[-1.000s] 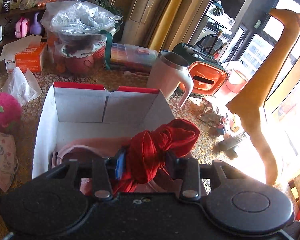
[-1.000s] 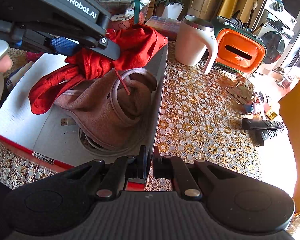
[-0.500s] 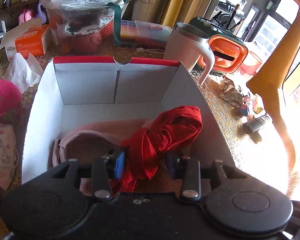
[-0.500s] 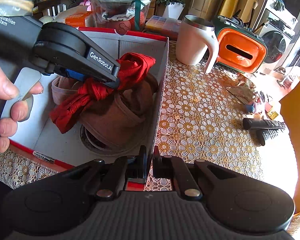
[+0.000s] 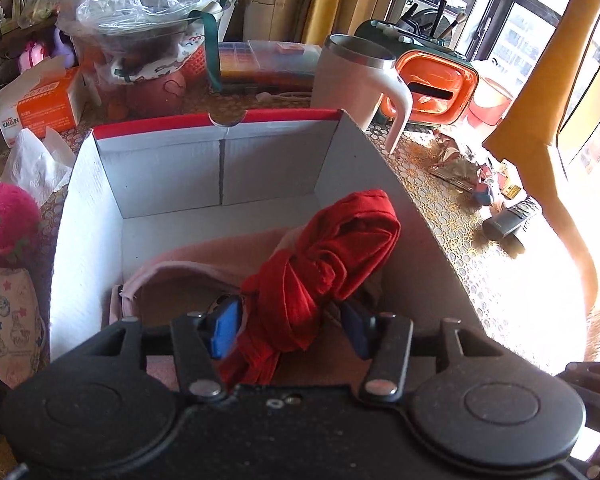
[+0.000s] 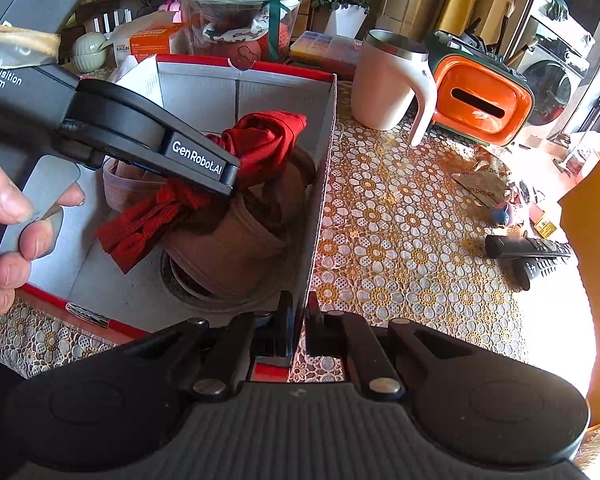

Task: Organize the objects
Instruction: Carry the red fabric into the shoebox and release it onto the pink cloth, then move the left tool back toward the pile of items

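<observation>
A white cardboard box with a red rim [image 5: 160, 168] [image 6: 320, 184] stands on the lace-covered table. A pink-brown hat [image 5: 204, 264] [image 6: 236, 248] lies inside it. My left gripper [image 5: 290, 326] [image 6: 220, 178] is shut on a knotted red cloth [image 5: 332, 260] [image 6: 268, 144] and holds it low inside the box, resting on the hat. My right gripper [image 6: 298, 330] is shut on the near right wall of the box.
A cream mug [image 6: 388, 84] and an orange container [image 6: 480, 104] stand right of the box. Two remotes [image 6: 532, 252] lie at the right. A tissue box [image 5: 44, 104], a plastic-wrapped basket [image 5: 140, 40] and a pink plush [image 5: 4, 224] surround the box's left and back.
My left gripper has lowered the red cloth into the box until it rests on the hat. The right gripper has kept its hold on the box wall.
</observation>
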